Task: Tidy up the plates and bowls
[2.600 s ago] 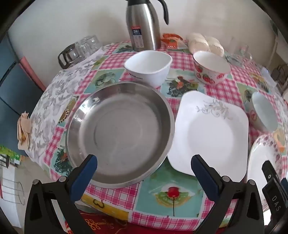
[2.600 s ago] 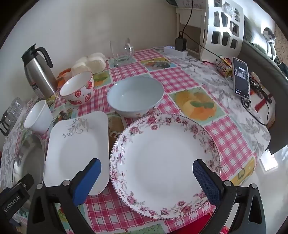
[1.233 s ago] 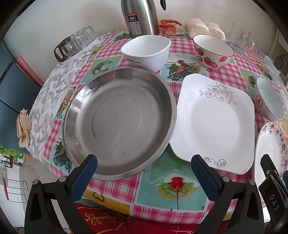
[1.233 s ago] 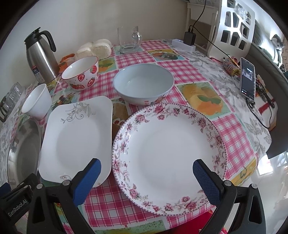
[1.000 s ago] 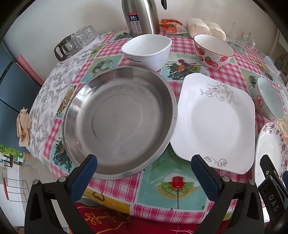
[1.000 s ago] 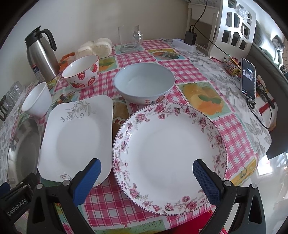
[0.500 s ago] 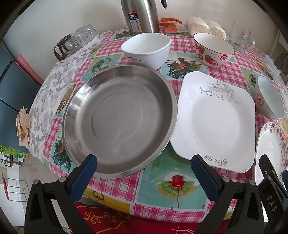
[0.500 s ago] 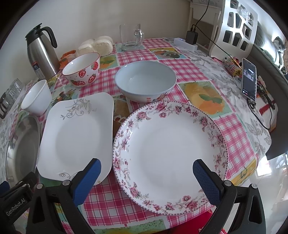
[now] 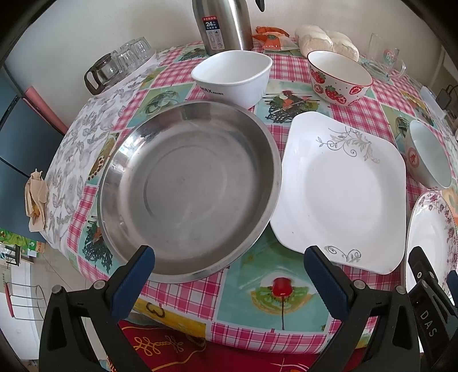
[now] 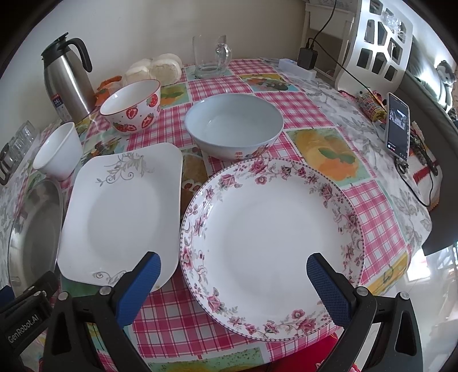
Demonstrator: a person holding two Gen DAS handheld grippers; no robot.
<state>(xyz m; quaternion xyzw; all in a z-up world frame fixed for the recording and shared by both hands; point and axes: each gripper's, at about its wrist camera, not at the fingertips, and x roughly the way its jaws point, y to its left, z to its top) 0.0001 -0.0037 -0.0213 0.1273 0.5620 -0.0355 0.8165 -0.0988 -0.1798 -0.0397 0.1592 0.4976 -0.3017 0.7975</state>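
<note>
A round steel dish (image 9: 189, 189) lies at the table's near left, with a square white plate (image 9: 340, 191) (image 10: 120, 214) beside it. To the right sits a floral-rimmed round plate (image 10: 272, 237) (image 9: 429, 240). Behind them stand a white square bowl (image 9: 232, 75) (image 10: 58, 150), a strawberry bowl (image 9: 339, 77) (image 10: 131, 106) and a pale blue bowl (image 10: 234, 126) (image 9: 428, 154). My left gripper (image 9: 229, 274) hovers open over the near table edge, between the steel dish and the square plate. My right gripper (image 10: 233, 282) is open over the floral plate's near rim. Both hold nothing.
A steel thermos (image 9: 223, 24) (image 10: 67, 80), glass cups (image 9: 120, 63), white buns (image 10: 156, 68) and a glass mug (image 10: 210, 55) line the back by the wall. A phone (image 10: 397, 130) with a cable lies at the right edge. A white chair (image 10: 375, 48) stands behind.
Both grippers have risen and tilted slightly, so the dishes sit a little higher and closer in view. Nothing on the table has moved, and both grippers stay open.
</note>
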